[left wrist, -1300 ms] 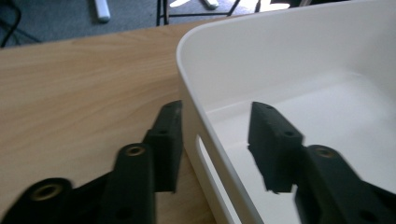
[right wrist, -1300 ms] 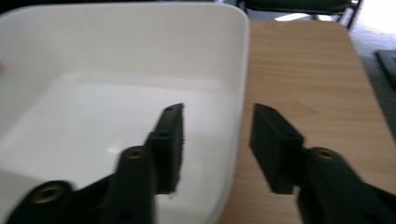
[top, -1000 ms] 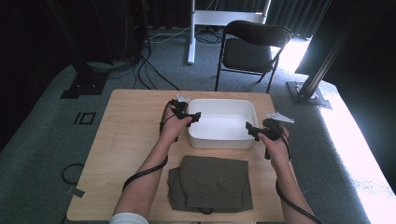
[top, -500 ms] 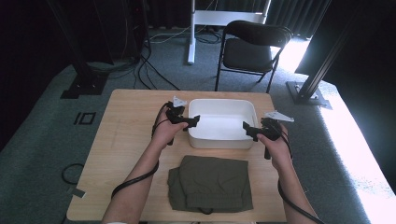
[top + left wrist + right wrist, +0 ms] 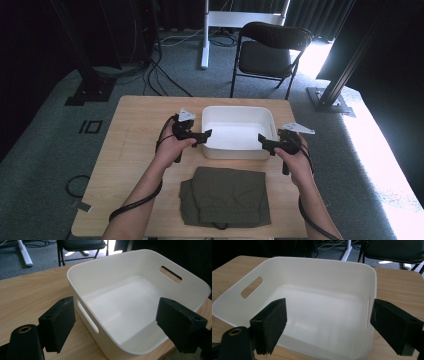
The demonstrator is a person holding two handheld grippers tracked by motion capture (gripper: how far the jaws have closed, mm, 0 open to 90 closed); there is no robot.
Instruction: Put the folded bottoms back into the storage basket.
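Observation:
A white plastic tub (image 5: pixel 238 115) with handle slots stands empty on the wooden table (image 5: pixel 135 125). My left gripper (image 5: pixel 204 136) is open at the tub's left front corner, its jaws spread across the near left wall (image 5: pixel 87 320). At the right front corner my right gripper (image 5: pixel 261 140) is open too, jaws wide over the tub's right wall (image 5: pixel 372 305). Nothing is between either pair of jaws. A folded olive-green garment (image 5: pixel 226 196) lies on the table in front of the tub, between the person's forearms.
A black folding chair (image 5: pixel 272 50) stands on the grey carpet behind the table. A white desk leg (image 5: pixel 205 35) and cables (image 5: pixel 165 75) lie farther back. A black frame post (image 5: pixel 345 75) rises at the right. Bare table surface lies left of the tub.
Both grippers have drawn back toward the table's front edge, from beside the tub's side walls to its front corners. The tub and garment have not moved.

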